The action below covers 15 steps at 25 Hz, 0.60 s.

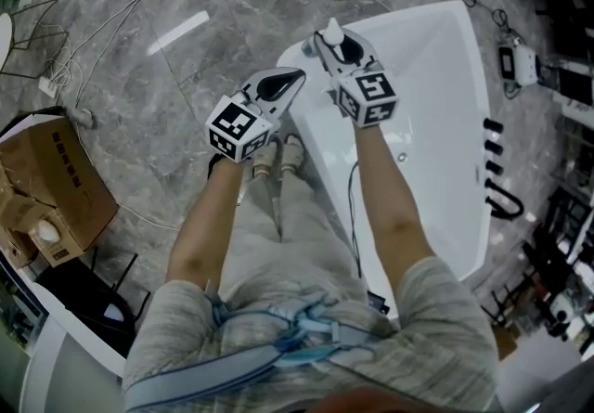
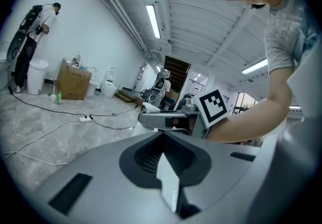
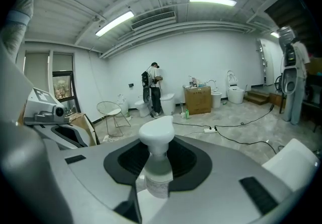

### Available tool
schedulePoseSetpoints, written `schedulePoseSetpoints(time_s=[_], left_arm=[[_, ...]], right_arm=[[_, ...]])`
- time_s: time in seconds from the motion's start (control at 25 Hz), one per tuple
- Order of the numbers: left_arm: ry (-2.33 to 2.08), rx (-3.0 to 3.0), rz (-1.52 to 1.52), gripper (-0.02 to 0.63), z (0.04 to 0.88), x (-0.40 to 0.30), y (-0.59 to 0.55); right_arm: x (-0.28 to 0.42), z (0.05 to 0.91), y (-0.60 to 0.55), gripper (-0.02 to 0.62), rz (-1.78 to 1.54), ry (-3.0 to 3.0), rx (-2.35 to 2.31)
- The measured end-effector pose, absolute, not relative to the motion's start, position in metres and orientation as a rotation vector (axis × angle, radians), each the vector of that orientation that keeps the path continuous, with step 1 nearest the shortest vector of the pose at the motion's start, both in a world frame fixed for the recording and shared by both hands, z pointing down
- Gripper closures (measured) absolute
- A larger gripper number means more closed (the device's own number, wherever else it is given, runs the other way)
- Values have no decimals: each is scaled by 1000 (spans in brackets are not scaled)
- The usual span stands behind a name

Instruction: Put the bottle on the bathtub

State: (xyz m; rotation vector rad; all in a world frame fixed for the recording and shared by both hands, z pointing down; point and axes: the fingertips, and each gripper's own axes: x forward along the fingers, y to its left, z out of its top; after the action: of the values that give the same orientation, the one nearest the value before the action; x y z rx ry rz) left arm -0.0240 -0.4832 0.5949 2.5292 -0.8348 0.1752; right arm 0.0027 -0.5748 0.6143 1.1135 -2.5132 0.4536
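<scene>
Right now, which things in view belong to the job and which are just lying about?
Job: bottle, clamped in the right claw; bathtub; left claw, shut and empty.
Lying about: cardboard box; power strip; wire chair.
</scene>
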Motion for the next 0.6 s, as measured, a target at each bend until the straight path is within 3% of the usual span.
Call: schedulePoseSetpoints(time_s=[0.6], left_arm=[[-855, 2462, 182, 601, 637, -38, -499]], right_arm=[[1, 690, -598, 483, 471, -2420, 1108]])
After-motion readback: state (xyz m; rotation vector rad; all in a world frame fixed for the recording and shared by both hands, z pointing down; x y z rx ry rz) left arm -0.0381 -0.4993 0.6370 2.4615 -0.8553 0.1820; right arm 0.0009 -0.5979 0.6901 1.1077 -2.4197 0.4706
